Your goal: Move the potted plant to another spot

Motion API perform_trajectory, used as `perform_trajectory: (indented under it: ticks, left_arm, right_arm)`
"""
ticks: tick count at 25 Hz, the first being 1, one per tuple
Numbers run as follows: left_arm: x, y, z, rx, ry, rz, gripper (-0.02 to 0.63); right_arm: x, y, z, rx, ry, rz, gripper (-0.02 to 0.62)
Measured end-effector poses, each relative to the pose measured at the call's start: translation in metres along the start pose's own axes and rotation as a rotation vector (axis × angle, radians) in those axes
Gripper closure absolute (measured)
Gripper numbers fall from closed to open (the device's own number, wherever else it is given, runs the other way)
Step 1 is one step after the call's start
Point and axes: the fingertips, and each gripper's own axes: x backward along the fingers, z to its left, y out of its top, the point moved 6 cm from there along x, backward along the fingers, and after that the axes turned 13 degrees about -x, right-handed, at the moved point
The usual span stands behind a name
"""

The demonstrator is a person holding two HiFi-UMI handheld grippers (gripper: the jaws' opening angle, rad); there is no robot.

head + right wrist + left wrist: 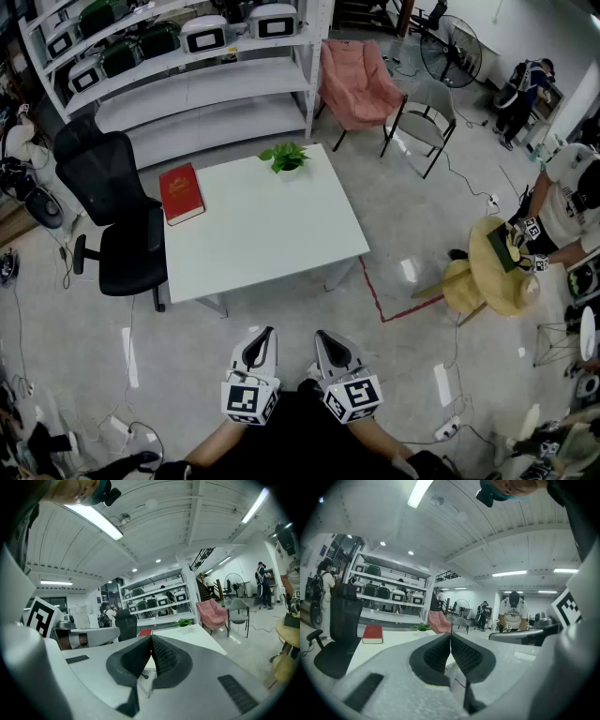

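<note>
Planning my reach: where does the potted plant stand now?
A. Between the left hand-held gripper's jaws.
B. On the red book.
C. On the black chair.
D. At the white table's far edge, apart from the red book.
D: the head view shows the potted plant at the far edge of the white table, the red book lying apart near its left edge.

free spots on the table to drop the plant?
The white table is mostly bare: the whole near half and the right side, between the potted plant at the far edge and the near edge. Taken: the red book at the left edge. The black chair crowds the table's left side.
</note>
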Motion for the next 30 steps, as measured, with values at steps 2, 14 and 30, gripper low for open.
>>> perform_trajectory:
  ticks: [2, 14, 30]
  left_arm:
    - [-0.002, 0.001, -0.001, -0.008, -0.005, -0.003, 0.588]
    - [-0.013, 0.002, -0.019, -0.008, 0.022, 0.008, 0.587]
    - [-0.028, 0.001, -0.053, -0.003, 0.205, 0.068, 0.588]
  right_arm:
    - [0.000, 0.001, -0.002, 0.001, 0.003, 0.000, 0.583]
    - [0.005, 0.005, -0.023, 0.005, 0.043, 0.015, 0.583]
    - [0.019, 0.017, -0.086, -0.007, 0.159, 0.059, 0.583]
